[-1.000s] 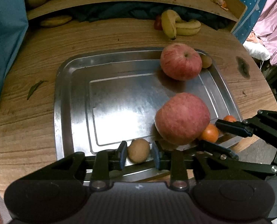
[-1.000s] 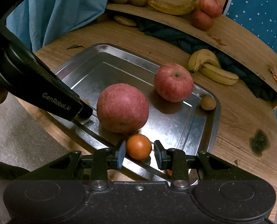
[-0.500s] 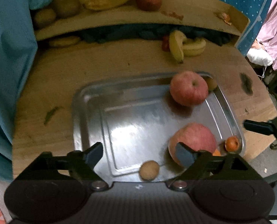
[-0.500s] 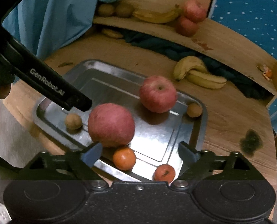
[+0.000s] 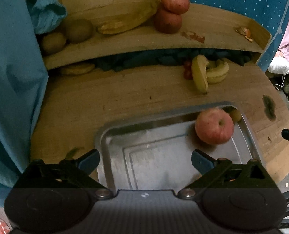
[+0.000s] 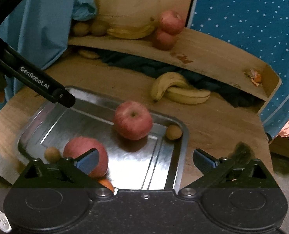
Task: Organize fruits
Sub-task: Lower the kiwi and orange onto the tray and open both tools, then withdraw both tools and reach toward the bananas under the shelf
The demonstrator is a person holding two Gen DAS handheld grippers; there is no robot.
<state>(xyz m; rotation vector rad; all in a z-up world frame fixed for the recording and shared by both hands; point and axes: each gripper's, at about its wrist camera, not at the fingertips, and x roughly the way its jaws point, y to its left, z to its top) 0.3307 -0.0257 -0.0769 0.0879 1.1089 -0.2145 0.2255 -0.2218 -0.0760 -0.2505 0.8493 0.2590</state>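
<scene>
A steel tray (image 6: 180, 156) lies on the wooden table. In the right wrist view it holds a red apple (image 6: 132, 120), a second apple (image 6: 82, 150) partly behind my finger, two small brown fruits (image 6: 52, 154) (image 6: 173, 131) and an orange (image 6: 105, 183), mostly hidden. My right gripper (image 6: 145, 160) hovers open and empty above the tray's near right corner. The left gripper (image 5: 145, 161) is open and empty over the tray (image 5: 105, 136), with one apple (image 5: 214, 126) and a brown fruit (image 5: 235, 115) ahead. Its finger (image 6: 47, 87) reaches in over the tray's far left.
Bananas (image 6: 175, 91) lie on the table behind the tray beside dark cloth. A raised wooden shelf (image 6: 212, 58) carries two apples (image 6: 170, 22), kiwis (image 6: 82, 28) and bananas (image 6: 130, 32). Blue fabric (image 5: 11, 78) hangs along the left. The table edge drops off at the right.
Both grippers opened: the left let go of the small brown fruit, the right let go of the orange, both now in the tray. Both then drew up and back.
</scene>
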